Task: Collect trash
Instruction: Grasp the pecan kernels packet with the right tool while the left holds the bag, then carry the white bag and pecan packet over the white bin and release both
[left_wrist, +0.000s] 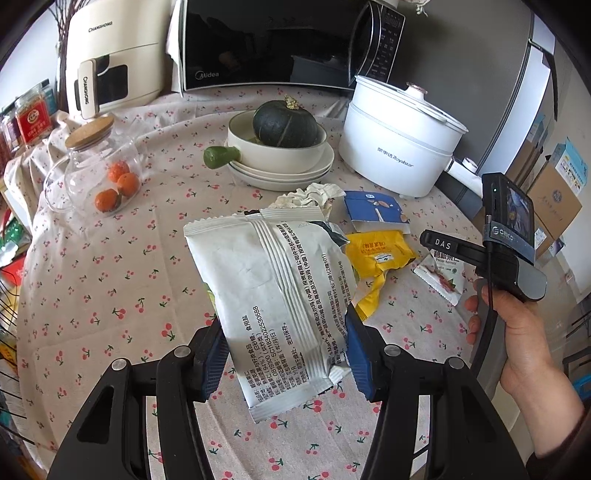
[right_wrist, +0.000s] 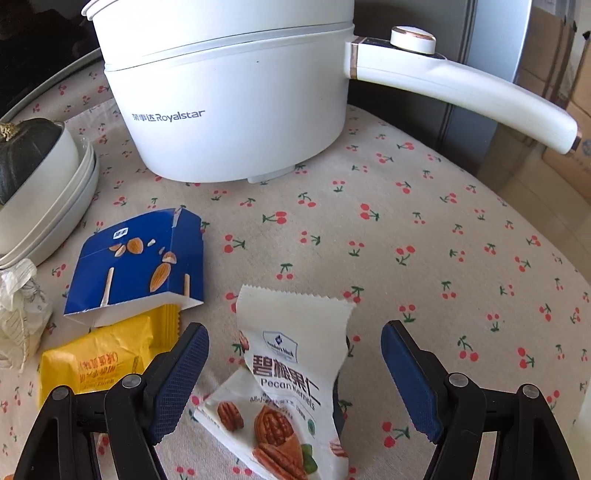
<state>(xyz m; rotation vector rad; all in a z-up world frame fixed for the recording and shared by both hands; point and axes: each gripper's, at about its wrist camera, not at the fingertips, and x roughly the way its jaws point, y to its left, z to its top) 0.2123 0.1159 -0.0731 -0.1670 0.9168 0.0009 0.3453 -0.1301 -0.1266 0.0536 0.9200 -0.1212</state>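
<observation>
cherry-print tablecloth (right_wrist: 424, 229) covers a round table crowded with appliances: a white electric pot (right_wrist: 229, 96) toward the far edge, a microwave (left_wrist: 273, 44) behind it, stacked bowls holding a dark squash (left_wrist: 284, 125), and a glass jar of oranges (left_wrist: 99, 166) toward the left edge.

left gripper (left_wrist: 284, 354): closed to roughly half span on a large white snack bag (left_wrist: 273, 295), which is held lifted off the cloth. only the lower part of the bag is pinched by the blue pads; most of it stands free above them.

right gripper (right_wrist: 291, 373): jaws spread wide, nothing gripped. a torn pecan kernels wrapper (right_wrist: 288, 380) lies between them near the right edge of the table, with neither pad seen pressing on it.

remaining trash is clustered between bowls and pot: blue almond carton (right_wrist: 136, 262), yellow wrapper (right_wrist: 99, 365), crumpled tissue (left_wrist: 314, 194).

risks noted:
- the pecan wrapper is thin, torn and partly curled up; if the jaws are closed too high, only the raised flap could be caught and torn, or the wrapper pushed flat and missed.
- the wrapper could be nudged over the nearby table edge by a sideways pad.
- the white bag could slip or swing out if the left grip is loosened while attention is on the right.
- the pot handle (right_wrist: 461, 92) overhangs close by; it could be knocked on a hasty lift.
</observation>
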